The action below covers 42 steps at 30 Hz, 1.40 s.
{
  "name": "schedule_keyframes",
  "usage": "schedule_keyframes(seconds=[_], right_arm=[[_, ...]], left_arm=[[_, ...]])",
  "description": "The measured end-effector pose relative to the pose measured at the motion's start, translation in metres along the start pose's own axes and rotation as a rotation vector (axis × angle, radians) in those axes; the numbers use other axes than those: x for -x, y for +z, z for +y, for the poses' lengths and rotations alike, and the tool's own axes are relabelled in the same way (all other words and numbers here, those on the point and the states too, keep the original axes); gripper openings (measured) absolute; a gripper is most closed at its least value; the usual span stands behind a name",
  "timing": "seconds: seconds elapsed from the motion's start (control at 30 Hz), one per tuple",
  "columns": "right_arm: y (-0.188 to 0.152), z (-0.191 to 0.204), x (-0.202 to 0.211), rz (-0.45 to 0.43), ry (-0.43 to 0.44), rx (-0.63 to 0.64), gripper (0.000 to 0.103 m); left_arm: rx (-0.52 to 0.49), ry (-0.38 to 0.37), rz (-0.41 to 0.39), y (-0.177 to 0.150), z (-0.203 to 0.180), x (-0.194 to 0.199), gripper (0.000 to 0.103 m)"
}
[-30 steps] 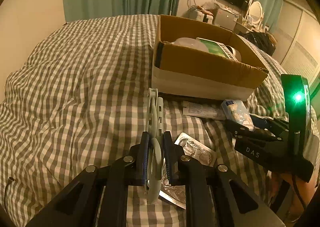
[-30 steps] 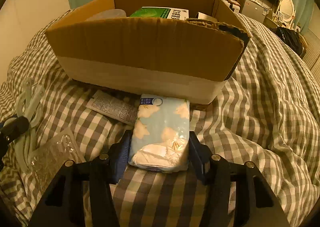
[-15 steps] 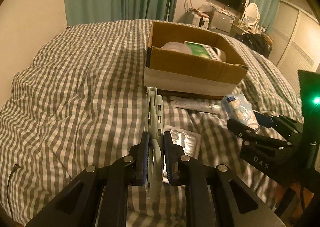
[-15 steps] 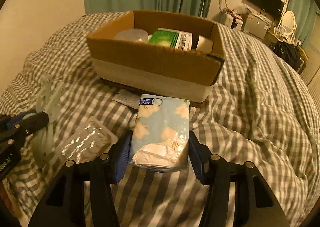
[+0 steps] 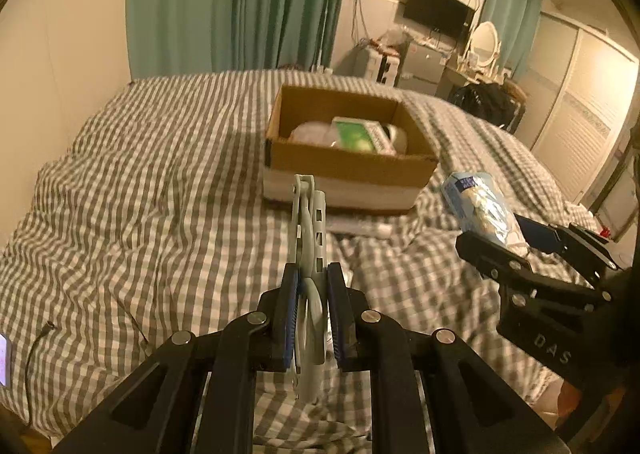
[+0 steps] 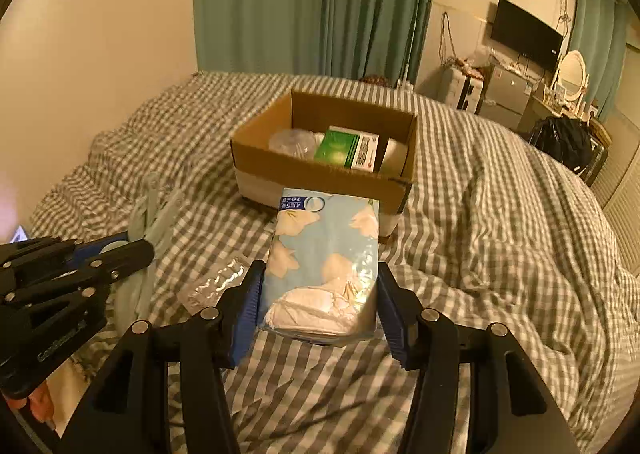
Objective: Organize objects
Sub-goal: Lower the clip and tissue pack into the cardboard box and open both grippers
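The right hand-held gripper (image 6: 318, 308) is squeezing a soft, light tissue pack (image 6: 324, 254) across its sides. The left hand-held gripper (image 5: 311, 308) is pinching stiff plastic hangers (image 5: 309, 238) near one end, likely slippery, both bound for the box (image 6: 320, 170).

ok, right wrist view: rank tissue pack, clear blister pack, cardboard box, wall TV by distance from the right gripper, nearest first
1. tissue pack: clamped in the right gripper, centre.
2. clear blister pack: on the checked bedspread, just left of the fingers.
3. cardboard box: ahead, mid-bed, open top.
4. wall TV: far back, upper right.
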State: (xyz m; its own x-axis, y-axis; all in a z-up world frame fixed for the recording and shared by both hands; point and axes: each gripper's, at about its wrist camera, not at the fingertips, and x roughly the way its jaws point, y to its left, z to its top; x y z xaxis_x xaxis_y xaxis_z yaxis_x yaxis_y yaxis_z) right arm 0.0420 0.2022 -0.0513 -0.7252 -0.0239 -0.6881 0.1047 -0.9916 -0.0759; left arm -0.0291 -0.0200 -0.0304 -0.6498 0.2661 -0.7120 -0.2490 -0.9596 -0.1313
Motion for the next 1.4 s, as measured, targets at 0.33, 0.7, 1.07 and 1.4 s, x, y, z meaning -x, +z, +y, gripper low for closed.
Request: schedule_keyframes(seconds=[0.33, 0.7, 1.07, 1.4], right_arm=[[0.035, -0.003, 0.043, -0.108, -0.005, 0.06, 0.053], [0.105, -0.023, 0.009, -0.161, 0.034, 0.057, 0.053], [0.154, -0.058, -0.067, -0.123, 0.037, 0.027, 0.053], [0.148, -0.066, -0.158, 0.006, 0.036, 0.023, 0.053]], left_arm=[[-0.045, -0.023, -0.114, 0.054, -0.022, 0.028, 0.014], [-0.039, -0.018, -0.162, 0.139, -0.016, -0.009, 0.014], [-0.034, -0.017, -0.09, 0.191, -0.011, -0.102, 0.014], [-0.064, -0.002, 0.021, 0.193, -0.007, -0.186, 0.014]])
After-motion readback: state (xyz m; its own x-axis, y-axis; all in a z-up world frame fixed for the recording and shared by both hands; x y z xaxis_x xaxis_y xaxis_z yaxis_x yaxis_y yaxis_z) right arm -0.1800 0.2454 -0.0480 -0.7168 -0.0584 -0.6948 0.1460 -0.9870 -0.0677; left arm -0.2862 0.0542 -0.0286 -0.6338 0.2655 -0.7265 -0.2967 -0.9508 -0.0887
